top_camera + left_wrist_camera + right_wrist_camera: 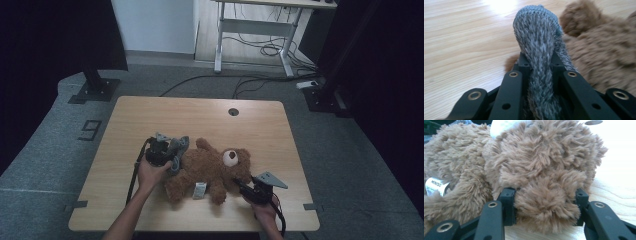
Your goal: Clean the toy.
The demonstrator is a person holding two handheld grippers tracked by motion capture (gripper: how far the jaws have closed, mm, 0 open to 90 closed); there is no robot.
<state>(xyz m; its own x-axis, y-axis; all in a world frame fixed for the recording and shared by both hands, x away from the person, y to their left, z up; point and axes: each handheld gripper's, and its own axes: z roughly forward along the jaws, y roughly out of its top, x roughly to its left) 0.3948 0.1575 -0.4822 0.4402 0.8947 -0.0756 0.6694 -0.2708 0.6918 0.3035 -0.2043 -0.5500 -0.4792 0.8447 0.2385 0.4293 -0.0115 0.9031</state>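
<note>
A brown teddy bear (210, 170) lies on its back in the middle of the wooden table (150, 115), head toward the right. My left gripper (172, 159) is at the bear's left side, shut on a grey fuzzy knitted piece (178, 146). In the left gripper view that grey piece (536, 42) rises between the jaws of the left gripper (539, 61), with bear fur (599, 50) just beyond. My right gripper (240, 184) reaches in from the bear's right. In its own view the right gripper (545, 195) is shut on a round fluffy limb of the bear (544, 197).
A white sewn-in label (200, 190) hangs from the bear's lower body. A round cable hole (233, 111) sits near the table's far edge. Behind the table are a black stand base (95, 90), floor cables (210, 80) and a white desk frame (255, 30).
</note>
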